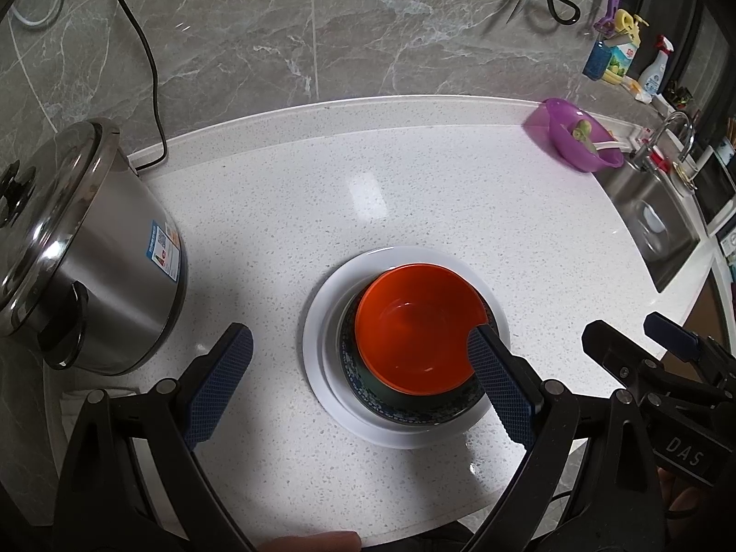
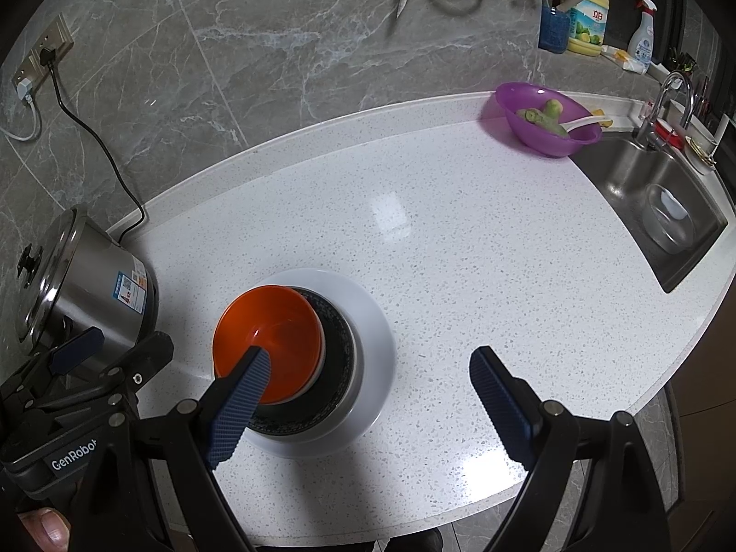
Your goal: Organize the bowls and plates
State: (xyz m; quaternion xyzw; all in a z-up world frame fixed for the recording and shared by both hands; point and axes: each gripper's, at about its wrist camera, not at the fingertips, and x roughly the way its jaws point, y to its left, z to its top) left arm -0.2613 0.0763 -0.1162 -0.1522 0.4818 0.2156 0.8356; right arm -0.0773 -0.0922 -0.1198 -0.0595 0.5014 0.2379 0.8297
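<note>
Left wrist view: hovering low with the left gripper point(image 1: 359, 379), fingers point(image 1: 220, 384) spread wide, gripping nothing, one pad crossing in front of the orange bowl point(image 1: 414, 322). Right wrist view: hanging alongside with the right gripper point(image 2: 368, 395), equally wide apart, empty-handed. Sitting near the front edge of the desk point(image 1: 414, 175): a finished-looking stack, orange bowl nested in a dark patterned bowl point(image 1: 405, 407), resting on a white plate point(image 1: 322, 368). Looking glossy inside, the orange bowl, tilting slightly off-centre. Judging stacking essentially done; remaining, perhaps, squaring up or moving it. Further back: standing left, a steel pot point(image 1: 101, 257); waiting far right near the sink point(image 2: 653, 211), a purple bowl point(image 2: 538, 119) holding vegetable scraps.
</note>
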